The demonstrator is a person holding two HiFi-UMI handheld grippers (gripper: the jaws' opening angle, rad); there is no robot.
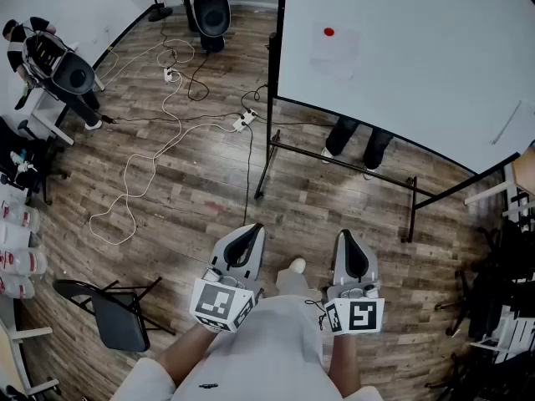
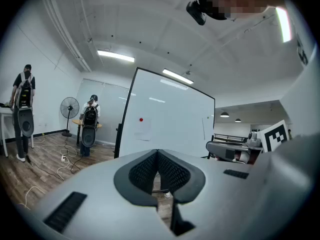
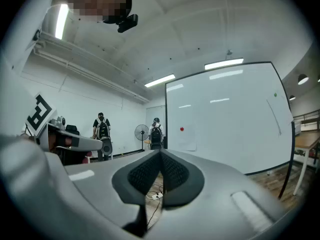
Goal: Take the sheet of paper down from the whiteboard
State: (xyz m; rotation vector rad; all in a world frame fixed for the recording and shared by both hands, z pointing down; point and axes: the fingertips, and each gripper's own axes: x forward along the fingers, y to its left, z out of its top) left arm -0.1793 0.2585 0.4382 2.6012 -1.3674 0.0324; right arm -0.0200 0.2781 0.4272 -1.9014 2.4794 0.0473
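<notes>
Left tongs [image 1: 251, 230]: pressed together, nothing between them, held low and pointing forward.
Right tongs [image 1: 346, 234]: also pressed together and empty, just beside the left tongs.
Whiteboard [image 1: 418, 73]: stands ahead on its frame, well apart from both tongs, with bare floor [image 1: 201, 190] between.
Sheet of paper [image 1: 336, 47]: lies flat on the whiteboard's left part, near its left edge. A red magnet [image 1: 328, 32] pins its top, and its long side runs upright.
Direction: ahead of and above the tongs. It lines up closer to the right tongs, so that hand is probably nearer.
Next move: likely a step towards the whiteboard, with the tongs spreading to take the sheet's free lower edge.
</notes>
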